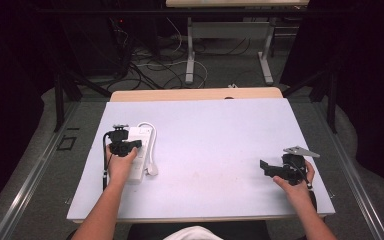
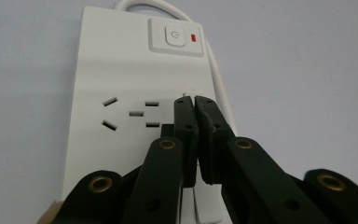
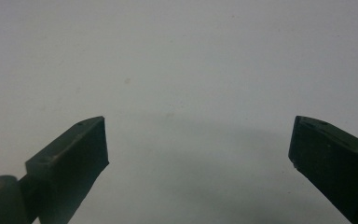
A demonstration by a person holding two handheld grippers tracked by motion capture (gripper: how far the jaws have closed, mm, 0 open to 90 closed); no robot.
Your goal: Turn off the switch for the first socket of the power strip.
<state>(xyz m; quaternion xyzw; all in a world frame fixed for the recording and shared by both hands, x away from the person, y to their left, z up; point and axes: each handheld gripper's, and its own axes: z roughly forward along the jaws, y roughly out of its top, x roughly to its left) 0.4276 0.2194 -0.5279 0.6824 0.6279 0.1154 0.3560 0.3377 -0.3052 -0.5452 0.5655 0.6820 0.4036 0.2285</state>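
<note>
A: Left hand-held gripper (image 2: 195, 100)?
B: Over the power strip (image 1: 141, 145) at the worktop's (image 1: 215, 130) left side. Jaws pressed together above the strip's face, beside the sockets (image 2: 130, 113); nothing visibly between them.
A: Switch (image 2: 175, 36)?
B: At the cord end, red mark beside it.
A: Right hand-held gripper (image 3: 198, 140)?
B: Wide apart, holding nothing, low over bare worktop, well away from the strip.

power strip (image 2: 121, 60) near end hidden by jaws | cord (image 2: 135, 3) cut off at top
</note>
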